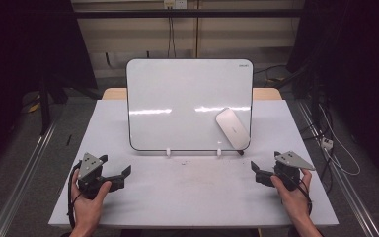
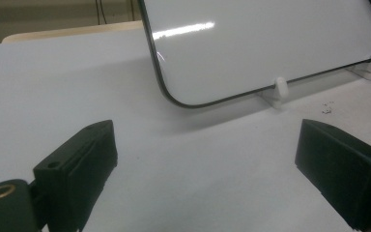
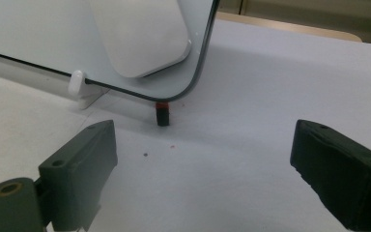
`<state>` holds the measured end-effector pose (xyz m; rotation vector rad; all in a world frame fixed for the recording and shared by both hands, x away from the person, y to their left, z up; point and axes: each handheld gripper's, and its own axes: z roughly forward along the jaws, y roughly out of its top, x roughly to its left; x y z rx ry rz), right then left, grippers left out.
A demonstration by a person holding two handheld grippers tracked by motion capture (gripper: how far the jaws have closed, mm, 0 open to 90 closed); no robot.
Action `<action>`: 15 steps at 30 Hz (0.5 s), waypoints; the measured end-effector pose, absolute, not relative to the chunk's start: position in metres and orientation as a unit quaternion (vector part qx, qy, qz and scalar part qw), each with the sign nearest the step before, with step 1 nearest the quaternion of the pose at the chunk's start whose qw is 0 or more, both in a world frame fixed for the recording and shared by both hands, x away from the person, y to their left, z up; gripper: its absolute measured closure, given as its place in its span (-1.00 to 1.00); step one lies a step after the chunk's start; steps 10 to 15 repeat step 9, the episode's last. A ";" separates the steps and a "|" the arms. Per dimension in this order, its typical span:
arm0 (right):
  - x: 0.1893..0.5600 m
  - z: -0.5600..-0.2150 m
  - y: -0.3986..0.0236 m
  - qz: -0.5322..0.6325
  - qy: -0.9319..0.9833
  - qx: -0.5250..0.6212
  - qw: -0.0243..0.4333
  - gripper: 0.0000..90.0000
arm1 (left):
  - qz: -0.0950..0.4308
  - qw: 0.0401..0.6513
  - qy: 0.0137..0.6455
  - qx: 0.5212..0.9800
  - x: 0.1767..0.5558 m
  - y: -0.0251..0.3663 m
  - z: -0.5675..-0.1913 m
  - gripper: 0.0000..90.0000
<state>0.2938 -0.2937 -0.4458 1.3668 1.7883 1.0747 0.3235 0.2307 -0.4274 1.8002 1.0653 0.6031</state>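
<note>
A whiteboard (image 1: 187,103) is standing propped on the table (image 1: 192,192), carrying an eraser (image 1: 232,128) on its lower right face, long axis slanting down-right. The right gripper (image 1: 253,167) is sitting nearer — jaws wide, gripping nothing — with the eraser lying ahead and slightly left, while the left gripper (image 1: 127,171) is also gaping empty.

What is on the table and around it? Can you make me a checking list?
Surface: white table, small dark specks near the board.
Job's things: whiteboard upright on white clips; white eraser stuck on its lower right; marker tip behind its corner.
Clutter: nothing seen.
Grippers: left gripper and right gripper both open, empty.
Cables: wires on floor, right.
Surroundings: dark room, rails beside table.
</note>
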 end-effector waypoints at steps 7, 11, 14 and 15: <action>0.291 -0.448 -0.294 0.411 0.677 0.524 0.312 -0.80 | 0.240 0.469 0.437 0.729 0.325 0.230 -0.428 -0.82; 0.291 -0.449 -0.294 0.409 0.679 0.524 0.311 -0.80 | 0.238 0.466 0.436 0.732 0.326 0.232 -0.428 -0.82; 0.291 -0.449 -0.294 0.409 0.679 0.524 0.311 -0.80 | 0.238 0.466 0.436 0.732 0.326 0.232 -0.428 -0.82; 0.291 -0.449 -0.294 0.409 0.679 0.524 0.311 -0.80 | 0.238 0.466 0.436 0.732 0.326 0.232 -0.428 -0.82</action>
